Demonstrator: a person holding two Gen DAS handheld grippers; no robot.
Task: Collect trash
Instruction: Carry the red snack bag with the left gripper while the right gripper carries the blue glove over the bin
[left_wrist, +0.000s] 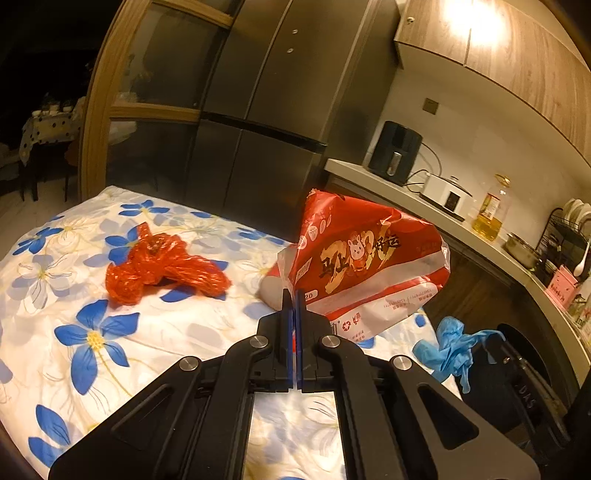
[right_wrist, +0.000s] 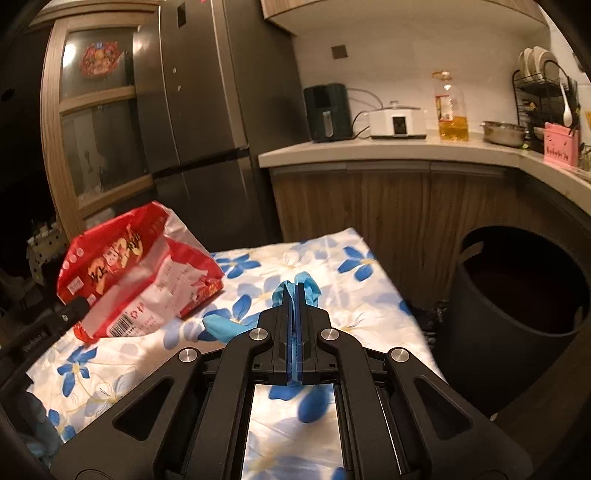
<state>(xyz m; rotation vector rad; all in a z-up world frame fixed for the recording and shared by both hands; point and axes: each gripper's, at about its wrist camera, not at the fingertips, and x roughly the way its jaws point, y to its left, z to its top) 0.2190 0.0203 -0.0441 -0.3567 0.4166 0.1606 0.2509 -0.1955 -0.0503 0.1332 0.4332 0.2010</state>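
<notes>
The left gripper (left_wrist: 294, 295) is a matte black linkage: two angular arms with triangular cut-outs run forward to a pair of narrow upright fingers (left_wrist: 286, 306) faced with blue pads. Four round silver pivot pins sit on the arms, two inner and two outer. The right gripper (right_wrist: 294, 290) has the same build, with black arms, triangular openings, silver pins and blue-lined fingers (right_wrist: 303, 295). Seen from the right wrist camera, the left gripper's black body carries small pale lettering, too blurred to read.
</notes>
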